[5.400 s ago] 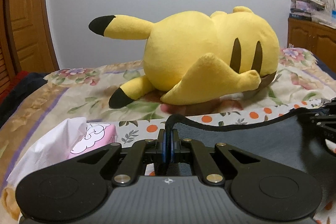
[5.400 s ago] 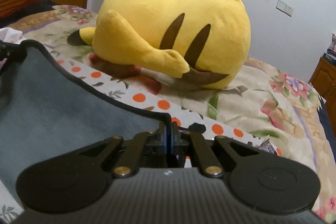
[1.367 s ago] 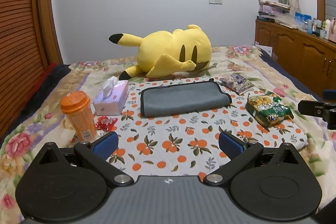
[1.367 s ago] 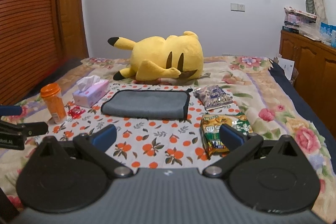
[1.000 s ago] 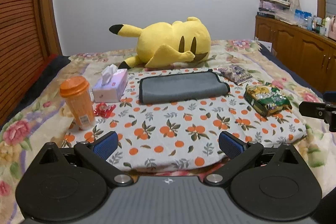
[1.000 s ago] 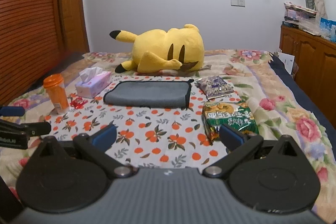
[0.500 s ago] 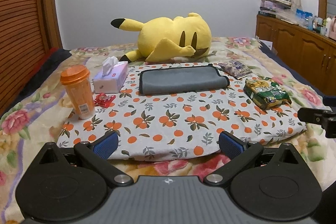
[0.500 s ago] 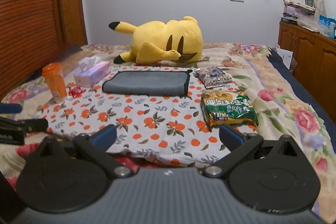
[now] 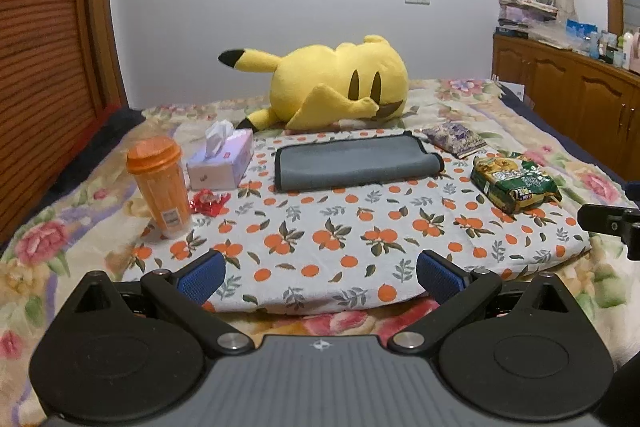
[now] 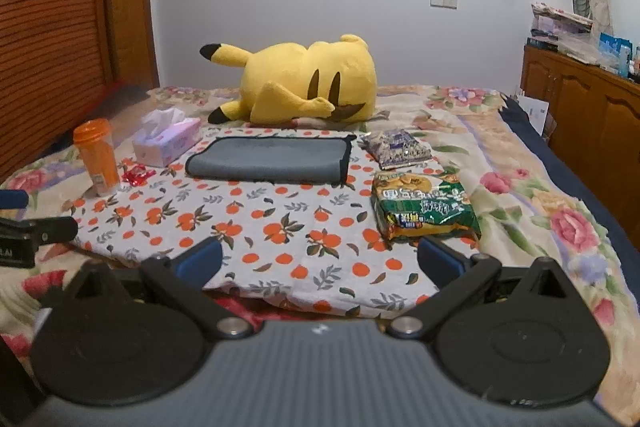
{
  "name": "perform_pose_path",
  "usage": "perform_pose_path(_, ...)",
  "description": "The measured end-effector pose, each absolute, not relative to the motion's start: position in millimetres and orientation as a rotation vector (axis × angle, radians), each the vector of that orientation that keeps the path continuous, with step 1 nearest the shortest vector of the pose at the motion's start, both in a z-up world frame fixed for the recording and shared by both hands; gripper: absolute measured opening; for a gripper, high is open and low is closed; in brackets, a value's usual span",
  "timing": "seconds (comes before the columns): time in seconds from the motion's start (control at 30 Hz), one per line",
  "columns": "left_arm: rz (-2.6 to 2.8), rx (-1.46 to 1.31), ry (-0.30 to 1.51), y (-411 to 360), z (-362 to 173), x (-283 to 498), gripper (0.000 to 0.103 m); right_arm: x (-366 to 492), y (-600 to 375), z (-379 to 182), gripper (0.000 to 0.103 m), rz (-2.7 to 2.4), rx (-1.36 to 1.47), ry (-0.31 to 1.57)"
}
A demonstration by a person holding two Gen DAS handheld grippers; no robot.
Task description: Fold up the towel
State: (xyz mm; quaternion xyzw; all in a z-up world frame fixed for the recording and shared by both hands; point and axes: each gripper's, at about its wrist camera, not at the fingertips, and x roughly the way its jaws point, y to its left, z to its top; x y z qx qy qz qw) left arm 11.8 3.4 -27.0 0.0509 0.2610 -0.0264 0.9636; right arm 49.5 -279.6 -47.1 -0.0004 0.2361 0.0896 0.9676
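grey folded towel (image 9: 356, 163) lies flat far on bed, fold looks done | left claw (image 9: 320, 273) spread, empty | right claw (image 10: 318, 261) spread, empty, I hold both near, well apart from it

- green snack bag (image 10: 424, 205): large pale characters across its front, apparently Chinese, too blurred to read;
- left gripper (image 10: 24, 235), at the right wrist view's left edge: white letters, possibly "AI";
- orange cup (image 9: 159, 183): small white label, print illegible
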Motion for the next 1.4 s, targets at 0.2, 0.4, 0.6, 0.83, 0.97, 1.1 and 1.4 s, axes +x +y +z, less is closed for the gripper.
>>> perform_pose_path(0.2, -0.054, 0.118, 0.487, 2, -23, 6, 0.103, 46, -281, -45, 0.103, 0.18, 0.001, 0.449)
perform_pose_path(0.4, -0.053, 0.136, 0.44, -2, -19, 0, 0.103, 44, -281, -43, 0.103, 0.181, 0.005, 0.418)
perform_pose_path(0.6, -0.058, 0.146, 0.403, -3, -17, -5, 0.103, 41, -281, -42, 0.103, 0.182, 0.003, 0.394)
perform_pose_path(0.83, -0.06, 0.14, 0.379, -2, -15, -8, 0.103, 37, -282, -39, 0.103, 0.181, 0.006, 0.363)
perform_pose_path(0.97, -0.06, 0.142, 0.367, -3, -14, -10, 0.103, 36, -282, -38, 0.103, 0.181, 0.007, 0.351)
perform_pose_path(1.1, -0.059, 0.146, 0.355, -4, -14, -10, 0.103, 35, -282, -37, 0.103, 0.178, 0.01, 0.34)
perform_pose_path(1.4, -0.059, 0.147, 0.328, -4, -12, -15, 0.103, 30, -286, -34, 0.103, 0.169, 0.021, 0.304)
